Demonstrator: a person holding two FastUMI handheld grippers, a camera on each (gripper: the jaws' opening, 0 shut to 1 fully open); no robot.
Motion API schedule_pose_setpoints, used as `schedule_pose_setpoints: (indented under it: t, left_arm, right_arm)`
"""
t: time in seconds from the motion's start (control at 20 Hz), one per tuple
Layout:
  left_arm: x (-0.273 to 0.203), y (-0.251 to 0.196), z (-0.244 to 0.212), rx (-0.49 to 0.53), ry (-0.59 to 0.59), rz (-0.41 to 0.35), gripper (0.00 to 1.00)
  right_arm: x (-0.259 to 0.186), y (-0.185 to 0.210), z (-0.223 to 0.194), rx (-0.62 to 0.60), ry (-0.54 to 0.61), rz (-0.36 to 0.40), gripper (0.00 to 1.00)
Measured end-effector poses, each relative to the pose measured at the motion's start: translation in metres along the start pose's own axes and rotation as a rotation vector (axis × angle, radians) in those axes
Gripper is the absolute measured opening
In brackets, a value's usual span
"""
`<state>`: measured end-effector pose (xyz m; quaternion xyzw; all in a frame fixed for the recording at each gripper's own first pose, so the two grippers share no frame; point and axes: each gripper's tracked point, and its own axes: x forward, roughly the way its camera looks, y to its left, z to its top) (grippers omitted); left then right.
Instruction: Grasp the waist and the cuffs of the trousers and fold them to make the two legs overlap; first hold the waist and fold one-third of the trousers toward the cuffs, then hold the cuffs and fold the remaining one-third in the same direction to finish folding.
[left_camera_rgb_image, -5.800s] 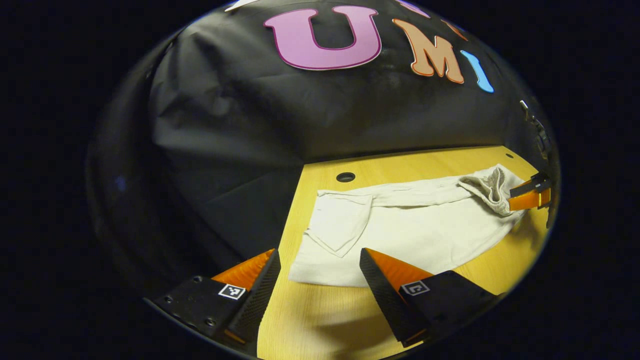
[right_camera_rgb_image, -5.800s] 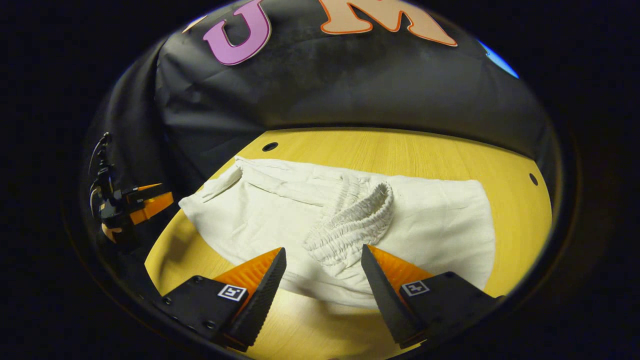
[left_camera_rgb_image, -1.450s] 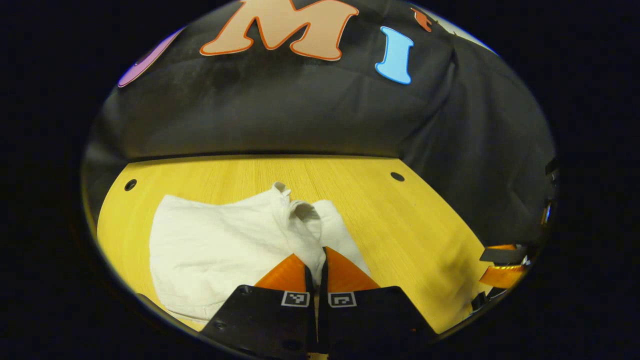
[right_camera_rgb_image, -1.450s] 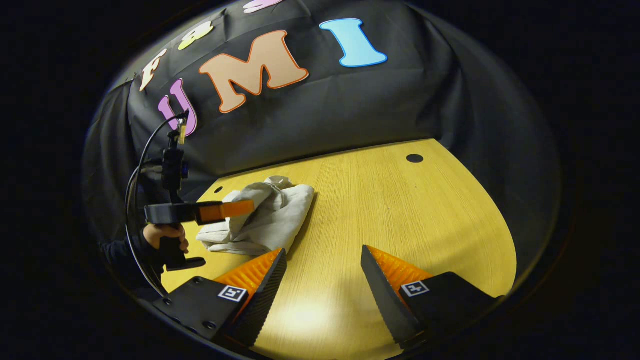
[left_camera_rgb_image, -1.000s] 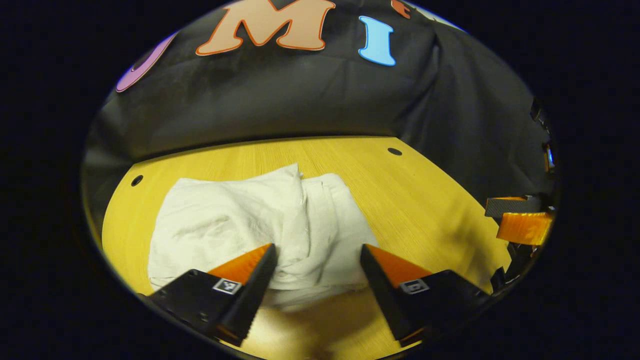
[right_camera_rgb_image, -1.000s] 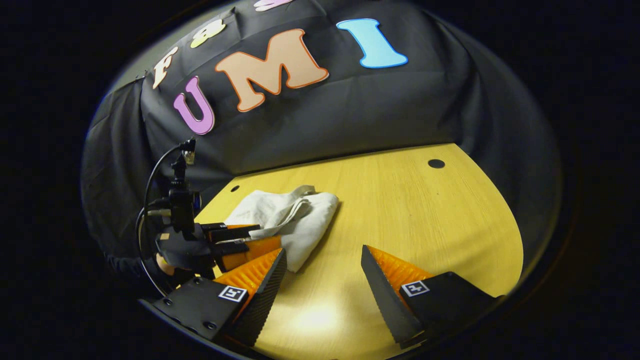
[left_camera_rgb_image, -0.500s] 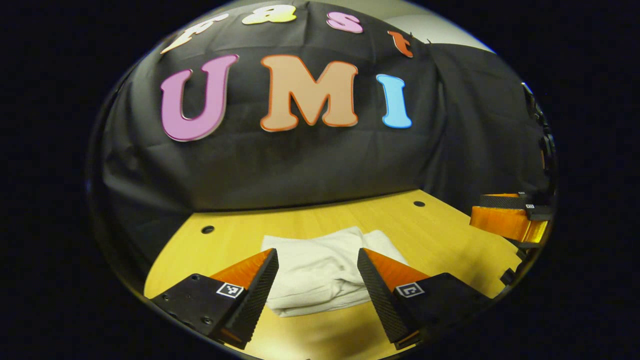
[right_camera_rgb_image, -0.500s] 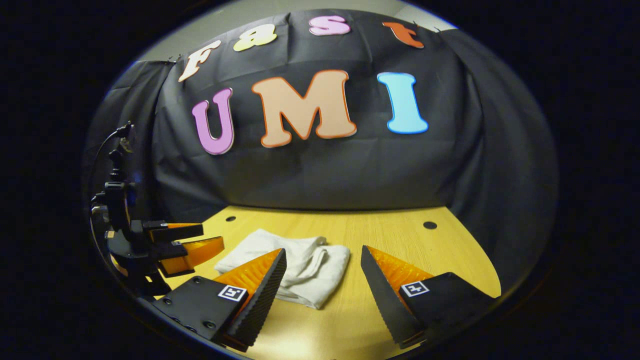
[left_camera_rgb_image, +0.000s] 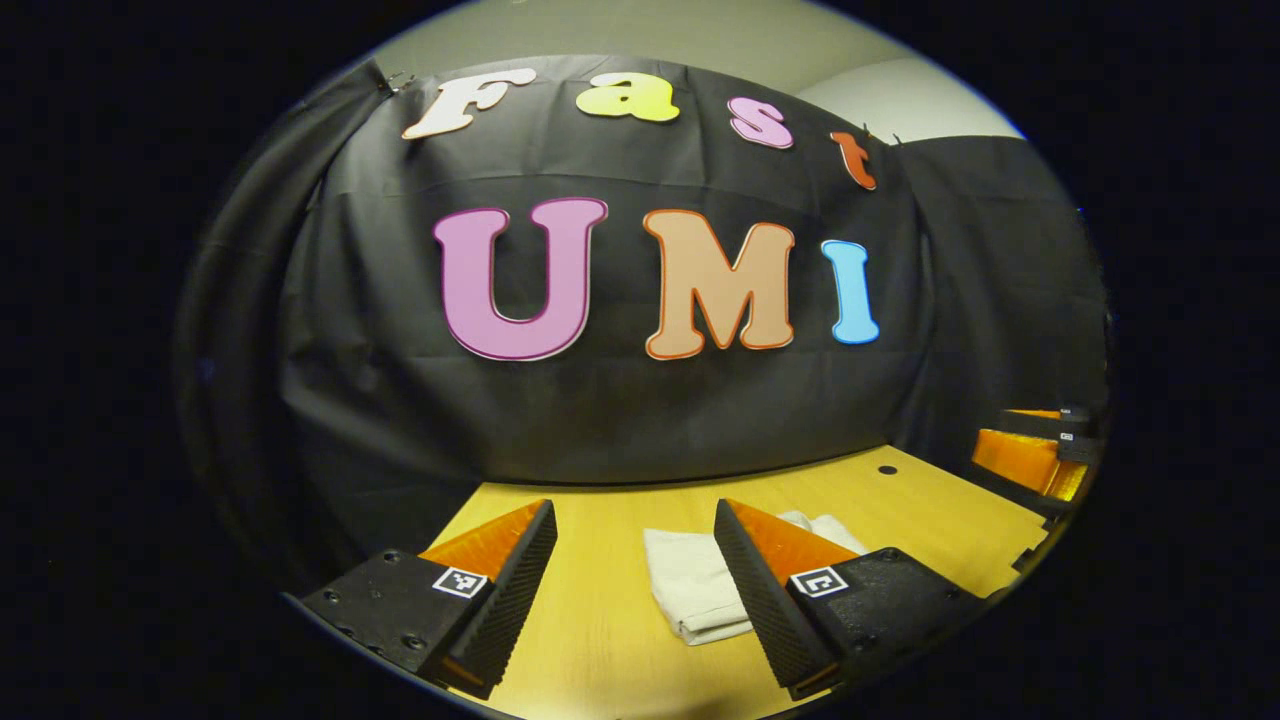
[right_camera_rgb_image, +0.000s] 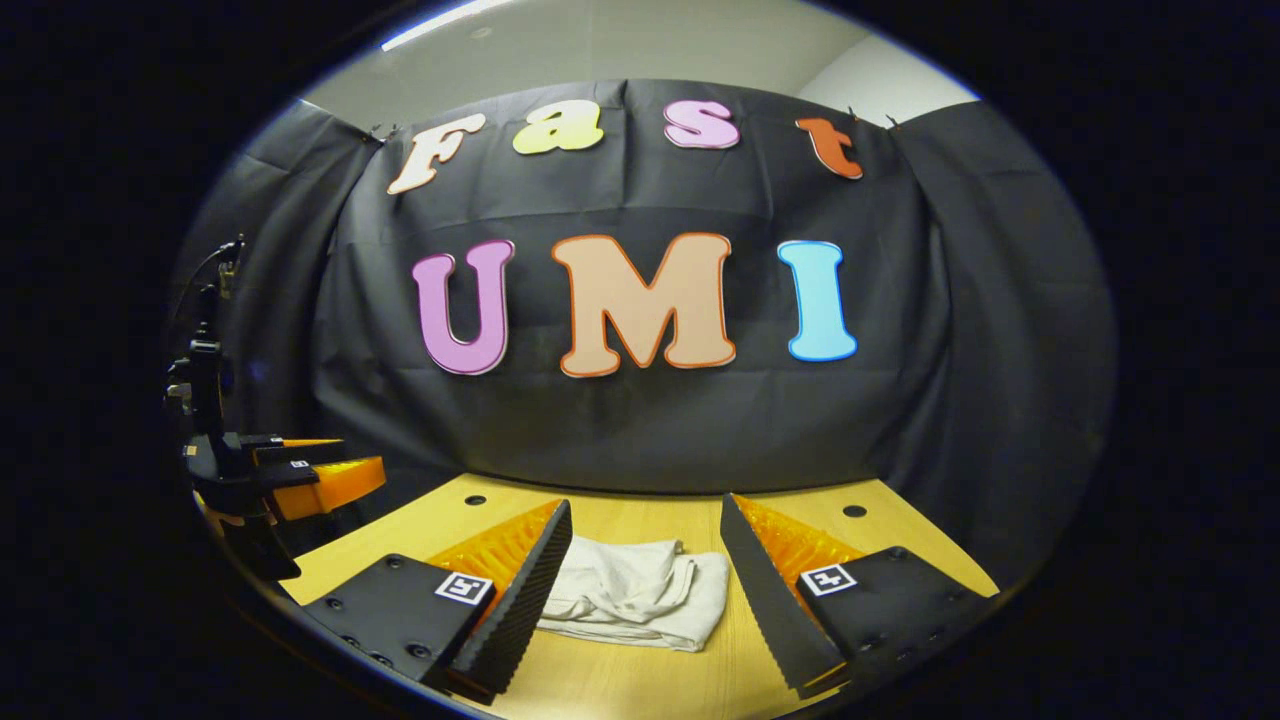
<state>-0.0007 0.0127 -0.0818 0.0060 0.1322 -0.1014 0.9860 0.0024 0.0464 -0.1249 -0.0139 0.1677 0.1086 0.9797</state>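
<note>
Both grippers are hanging above the tabletop (right_camera_rgb_image: 620, 690) with nothing in them. The left gripper (left_camera_rgb_image: 632, 575) is keeping its fingers wide apart, and the folded trousers (left_camera_rgb_image: 695, 590) are lying just beyond them, tucked partly behind the right-hand finger. The right gripper (right_camera_rgb_image: 645, 580) is spread open too, with the trousers (right_camera_rgb_image: 640, 595) sitting flat between its fingers, touching neither. Farther off, the black booth wall (right_camera_rgb_image: 640, 430) is closing off the back.
</note>
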Motion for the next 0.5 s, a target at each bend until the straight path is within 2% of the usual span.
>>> schedule_pose_setpoints:
  t: [0.2, 0.25, 0.5]
  left_arm:
    - [-0.014, 0.004, 0.012, -0.006, -0.023, 0.064, 0.95]
    - [-0.016, 0.0, 0.015, -0.013, -0.031, 0.066, 0.95]
    - [-0.019, -0.017, 0.03, -0.005, -0.058, 0.09, 0.95]
  right_arm:
    - [-0.003, 0.009, 0.015, -0.037, -0.039, 0.043, 0.93]
    - [-0.005, 0.011, 0.017, -0.044, -0.041, 0.058, 0.97]
    - [-0.01, -0.002, 0.026, -0.043, -0.062, 0.078, 0.99]
